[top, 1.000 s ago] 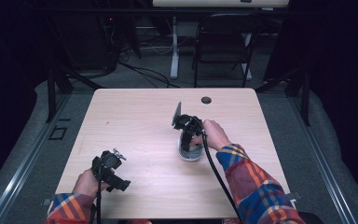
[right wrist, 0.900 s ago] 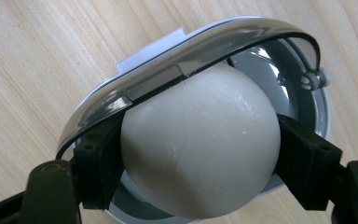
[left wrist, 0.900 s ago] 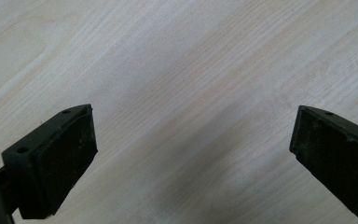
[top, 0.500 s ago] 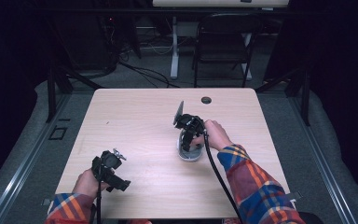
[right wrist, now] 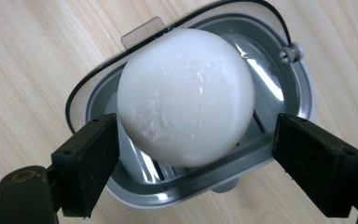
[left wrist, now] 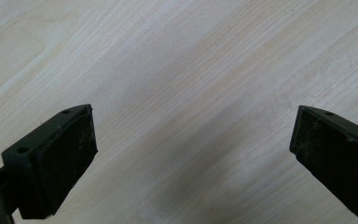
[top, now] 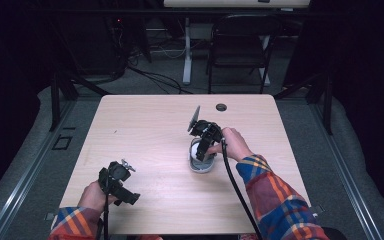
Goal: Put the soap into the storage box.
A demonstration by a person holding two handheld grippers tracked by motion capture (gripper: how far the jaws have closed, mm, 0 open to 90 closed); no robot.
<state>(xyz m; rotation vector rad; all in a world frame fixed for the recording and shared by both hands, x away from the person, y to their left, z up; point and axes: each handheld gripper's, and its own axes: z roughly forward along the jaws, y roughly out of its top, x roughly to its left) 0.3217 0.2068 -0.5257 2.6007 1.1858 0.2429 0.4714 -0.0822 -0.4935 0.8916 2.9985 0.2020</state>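
Observation:
A white rounded soap bar [right wrist: 186,93] lies in a grey dish [right wrist: 289,88] with a clear rim, right of the table's middle [top: 200,165]. My right gripper [right wrist: 196,154] points down over the dish [top: 200,149]. Its jaws have just been opening and now stand on either side of the bar's near end without pressing on it. My left gripper [top: 123,192] rests near the table's front left, held by a hand in a plaid sleeve. It is open [left wrist: 191,140] over bare wood, with nothing between its pads.
The light wooden table [top: 145,130] has a dark round cable hole [top: 221,107] near its back edge. A black chair [top: 237,45] and a desk leg stand on the floor beyond it. A cable [top: 235,185] trails from the right gripper along the forearm.
Hardly anything differs in the high view: the right gripper stays over the dish and the left hand has kept still.

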